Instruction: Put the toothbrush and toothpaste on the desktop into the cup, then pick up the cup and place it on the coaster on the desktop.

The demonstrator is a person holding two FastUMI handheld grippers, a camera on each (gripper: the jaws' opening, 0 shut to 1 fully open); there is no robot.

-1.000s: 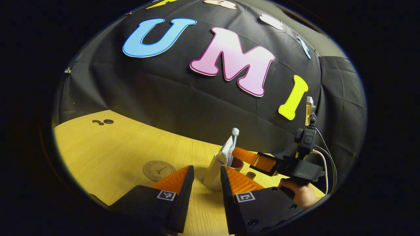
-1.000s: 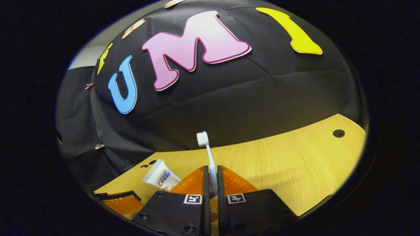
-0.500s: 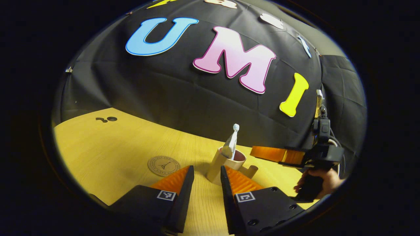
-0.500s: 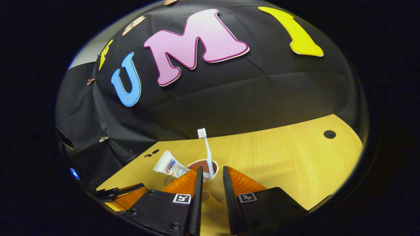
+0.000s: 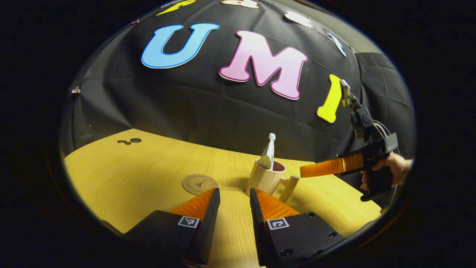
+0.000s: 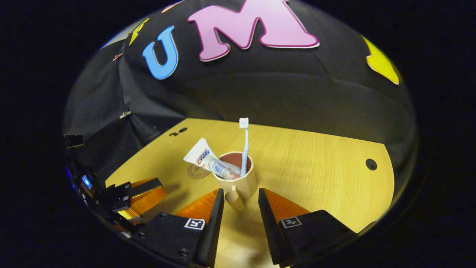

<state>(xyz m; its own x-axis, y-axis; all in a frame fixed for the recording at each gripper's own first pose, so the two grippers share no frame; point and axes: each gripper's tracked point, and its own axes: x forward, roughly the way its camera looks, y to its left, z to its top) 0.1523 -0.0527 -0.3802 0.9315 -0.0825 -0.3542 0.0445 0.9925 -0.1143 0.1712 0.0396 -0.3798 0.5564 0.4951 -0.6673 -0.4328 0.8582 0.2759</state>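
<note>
The toothbrush and toothpaste are seen standing in the beige cup on the worktop, so the loading step is judged complete. The right hand-held gripper is held released, its fingers either side of the cup's handle without touching it. The left hand-held gripper is likewise spread and empty. A grasp on the cup is called for next, then a carry to the coaster just beside it.
</note>
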